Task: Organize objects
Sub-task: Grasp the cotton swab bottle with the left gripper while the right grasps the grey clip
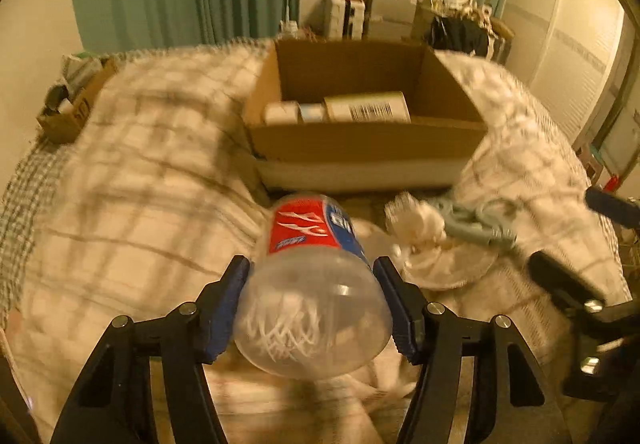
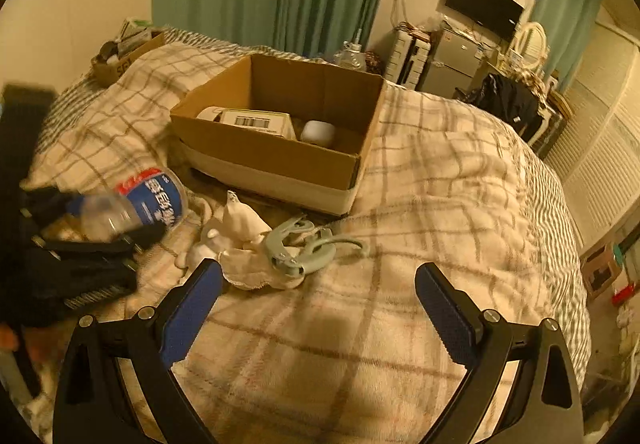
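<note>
My left gripper (image 1: 314, 272) is shut on a clear plastic bottle (image 1: 316, 284) with a red and blue label, held above the plaid blanket; it also shows at the left of the right wrist view (image 2: 136, 204). An open cardboard box (image 1: 360, 148) lies ahead on the bed, also in the right wrist view (image 2: 280, 160), holding a labelled package (image 2: 256, 122) and a white round object (image 2: 318, 132). My right gripper (image 2: 318, 284) is open and empty above the blanket. A white cloth (image 2: 236, 240) and a grey-green clamp (image 2: 304, 246) lie just beyond it.
A plaid blanket (image 2: 420, 204) covers the bed. A smaller cardboard box (image 2: 120, 60) with items sits at the bed's far left corner. Green curtains, a wall screen (image 2: 484, 4) and cluttered furniture stand behind. White closet doors are on the right.
</note>
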`<action>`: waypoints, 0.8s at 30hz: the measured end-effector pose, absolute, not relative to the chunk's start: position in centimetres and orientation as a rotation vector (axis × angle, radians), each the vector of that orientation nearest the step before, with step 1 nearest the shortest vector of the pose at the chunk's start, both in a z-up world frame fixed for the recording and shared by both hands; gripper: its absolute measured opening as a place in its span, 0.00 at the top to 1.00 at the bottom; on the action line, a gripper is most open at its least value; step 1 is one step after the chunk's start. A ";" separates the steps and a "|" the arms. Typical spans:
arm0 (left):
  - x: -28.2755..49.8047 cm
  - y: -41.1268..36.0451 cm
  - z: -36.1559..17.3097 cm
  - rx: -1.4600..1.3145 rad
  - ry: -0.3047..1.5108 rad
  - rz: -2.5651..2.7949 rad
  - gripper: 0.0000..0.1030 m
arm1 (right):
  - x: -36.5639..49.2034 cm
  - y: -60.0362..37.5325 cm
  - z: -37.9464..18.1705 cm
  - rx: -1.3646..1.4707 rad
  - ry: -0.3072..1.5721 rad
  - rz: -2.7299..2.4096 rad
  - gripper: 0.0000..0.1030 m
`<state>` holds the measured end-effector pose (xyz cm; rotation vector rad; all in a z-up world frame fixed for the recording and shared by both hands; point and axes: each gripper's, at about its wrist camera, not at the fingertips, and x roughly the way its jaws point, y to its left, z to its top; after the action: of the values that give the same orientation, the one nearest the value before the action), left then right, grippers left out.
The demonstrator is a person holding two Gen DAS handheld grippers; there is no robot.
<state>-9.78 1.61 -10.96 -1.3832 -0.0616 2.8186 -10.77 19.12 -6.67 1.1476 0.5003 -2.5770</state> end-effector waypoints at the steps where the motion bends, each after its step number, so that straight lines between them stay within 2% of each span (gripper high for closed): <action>1: -10.0 1.2 -10.5 -1.370 -0.056 2.829 0.37 | -11.1 18.8 -6.8 1.153 0.518 -2.563 0.06; 3: -10.2 0.7 -10.1 -1.351 -0.052 2.846 0.37 | -12.0 18.2 -7.2 1.179 0.538 -2.527 0.10; 5: -10.3 0.4 -10.1 -1.350 -0.046 2.854 0.37 | -13.0 17.6 -8.0 1.222 0.553 -2.484 0.23; 6: -10.4 0.3 -10.2 -1.353 -0.048 2.853 0.37 | -13.3 17.4 -8.4 1.237 0.557 -2.470 0.26; 8: -10.6 0.3 -10.7 -1.370 -0.051 2.834 0.37 | -13.9 16.9 -9.5 1.272 0.592 -2.448 0.42; 11: -10.8 0.4 -11.4 -1.386 -0.044 2.817 0.37 | -14.4 16.3 -10.9 1.320 0.646 -2.404 0.53; 24: -11.3 0.4 -13.0 -1.431 -0.045 2.764 0.37 | -16.7 14.6 -14.4 1.418 0.824 -2.338 0.54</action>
<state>-11.35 0.42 -13.04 -1.4305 -0.0447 2.7643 -16.73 14.57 -14.44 1.4185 0.8236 -2.3382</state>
